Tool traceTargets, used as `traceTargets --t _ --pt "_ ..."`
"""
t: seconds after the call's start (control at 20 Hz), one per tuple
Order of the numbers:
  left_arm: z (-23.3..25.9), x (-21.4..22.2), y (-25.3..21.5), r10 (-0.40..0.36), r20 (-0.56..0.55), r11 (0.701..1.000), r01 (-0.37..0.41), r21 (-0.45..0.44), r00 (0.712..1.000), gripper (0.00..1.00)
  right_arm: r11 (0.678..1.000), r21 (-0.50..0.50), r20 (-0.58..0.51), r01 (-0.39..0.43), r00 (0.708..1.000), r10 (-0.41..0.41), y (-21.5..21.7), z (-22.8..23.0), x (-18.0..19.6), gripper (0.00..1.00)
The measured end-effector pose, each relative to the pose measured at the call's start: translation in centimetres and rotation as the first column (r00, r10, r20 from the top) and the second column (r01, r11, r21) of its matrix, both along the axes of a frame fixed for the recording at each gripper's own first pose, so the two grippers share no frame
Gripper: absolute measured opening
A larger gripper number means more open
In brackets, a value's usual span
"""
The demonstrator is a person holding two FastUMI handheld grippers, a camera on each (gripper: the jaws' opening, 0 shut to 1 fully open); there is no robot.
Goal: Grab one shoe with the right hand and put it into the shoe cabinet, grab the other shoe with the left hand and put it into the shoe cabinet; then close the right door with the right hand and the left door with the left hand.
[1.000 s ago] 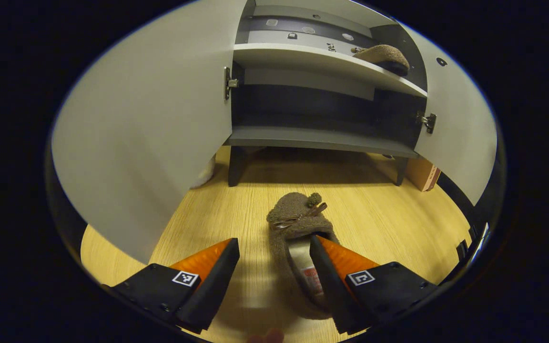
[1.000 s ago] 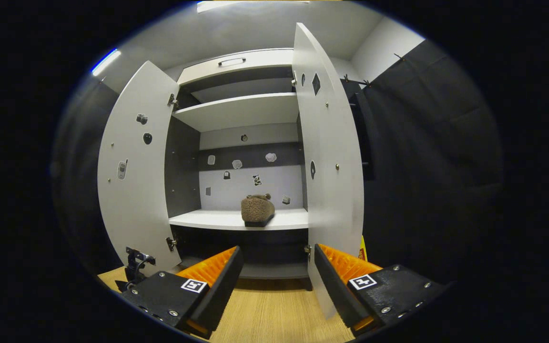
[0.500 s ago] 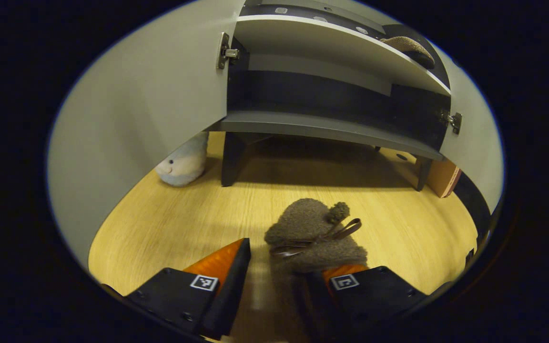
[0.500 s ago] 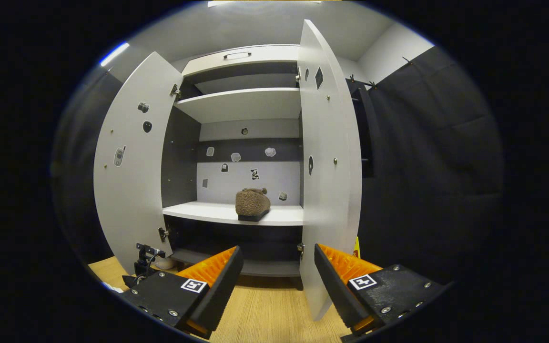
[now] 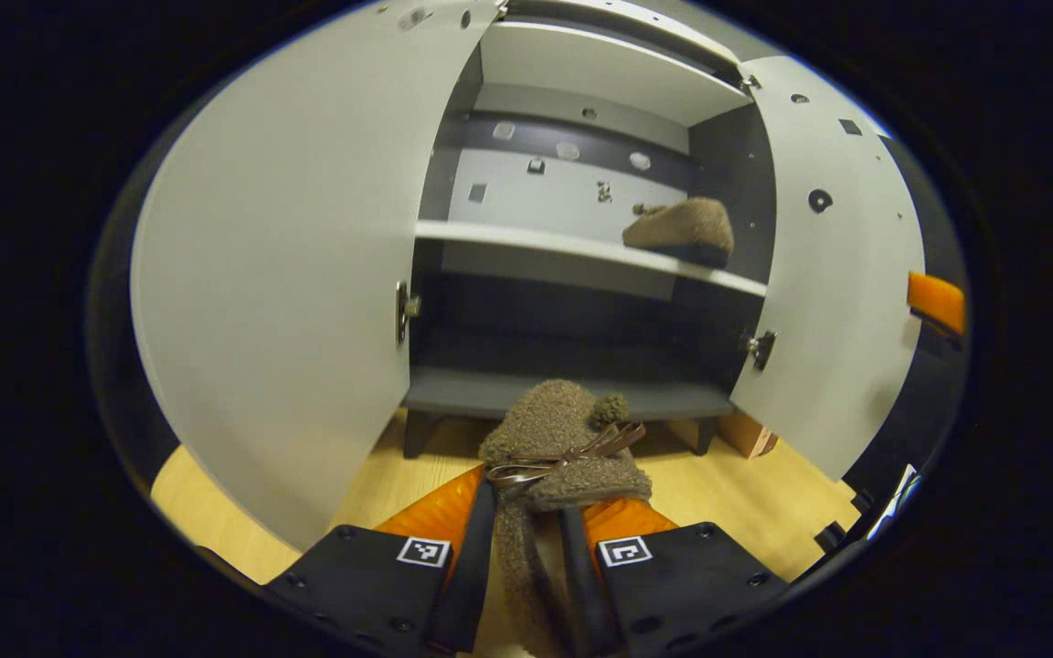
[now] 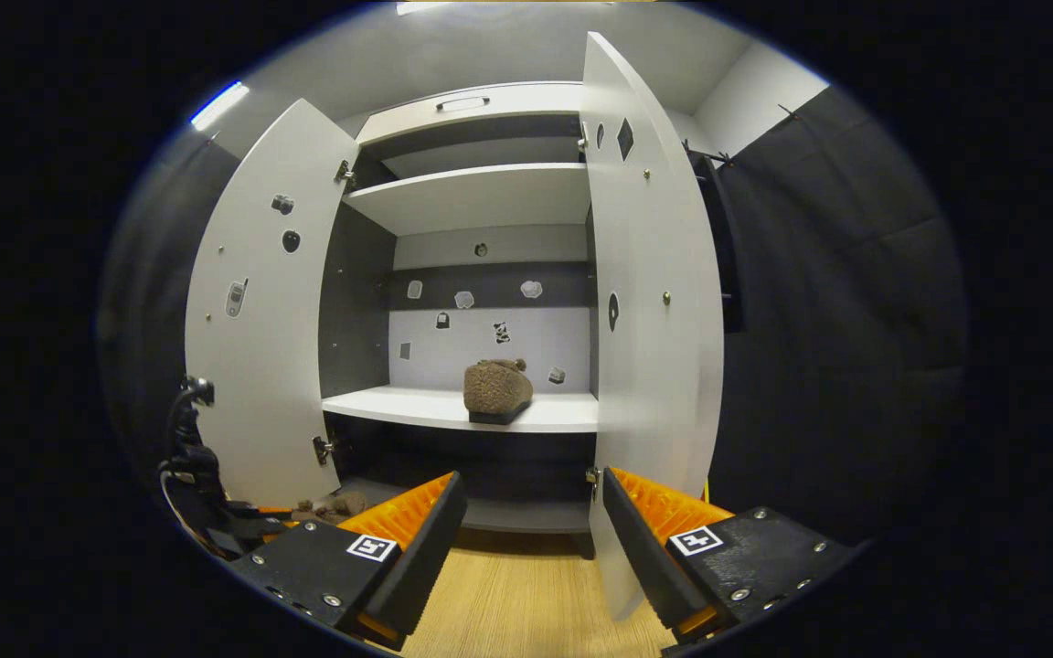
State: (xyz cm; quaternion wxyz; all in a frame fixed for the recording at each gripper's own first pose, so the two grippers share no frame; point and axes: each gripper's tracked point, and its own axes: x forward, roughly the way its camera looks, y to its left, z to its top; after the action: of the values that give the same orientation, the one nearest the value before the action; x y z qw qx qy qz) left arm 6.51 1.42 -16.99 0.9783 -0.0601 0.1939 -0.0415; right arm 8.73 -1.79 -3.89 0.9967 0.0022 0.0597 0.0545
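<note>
The shoe cabinet (image 5: 581,247) stands with both doors open, the left door (image 5: 289,274) and the right door (image 5: 828,274) swung outward. One brown fuzzy slipper (image 5: 680,228) rests on the right side of the middle shelf. My left gripper (image 5: 526,548) is shut on the second brown slipper (image 5: 554,439), held above the floor before the bottom shelf. In the right gripper view my right gripper (image 6: 526,539) stands open with nothing between its fingers, facing the cabinet's shelved slipper (image 6: 497,391). The held slipper (image 6: 330,505) shows low at the left there.
Light wooden floor (image 6: 526,603) runs up to the cabinet's legs. A cardboard box (image 5: 750,434) sits by the right leg. Black cloth wall (image 6: 837,320) lies right of the right door (image 6: 654,302). The left door (image 6: 257,320) stands wide open.
My left gripper closed on the slipper on the floor, lifted it and tilted up toward the cabinet. The right gripper barely moved.
</note>
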Motion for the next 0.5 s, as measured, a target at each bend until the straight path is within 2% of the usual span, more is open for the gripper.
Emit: traceTargets --t 0.1,0.2,0.35,0.5 --pt "6.6 1.7 -0.3 0.018 0.106 1.0 -0.018 0.003 0.994 0.45 1.0 -0.002 0.006 -0.007 1.0 0.007 0.2 0.1 0.0 0.93" --pt "12.4 4.7 -0.6 0.003 0.204 1.0 -0.006 0.014 0.979 0.46 1.0 -0.002 0.012 -0.011 1.0 0.011 0.3 0.2 -0.1 0.93" --pt "18.3 10.6 -0.7 0.021 0.231 1.0 -0.018 -0.013 0.973 0.45 1.0 -0.007 0.015 -0.002 1.0 0.002 -0.2 0.5 -0.4 0.93" --pt "20.1 17.0 -1.6 0.01 0.232 1.0 -0.007 -0.014 0.973 0.42 1.0 0.0 0.03 0.017 0.999 -0.017 -0.8 1.1 -0.8 0.93"
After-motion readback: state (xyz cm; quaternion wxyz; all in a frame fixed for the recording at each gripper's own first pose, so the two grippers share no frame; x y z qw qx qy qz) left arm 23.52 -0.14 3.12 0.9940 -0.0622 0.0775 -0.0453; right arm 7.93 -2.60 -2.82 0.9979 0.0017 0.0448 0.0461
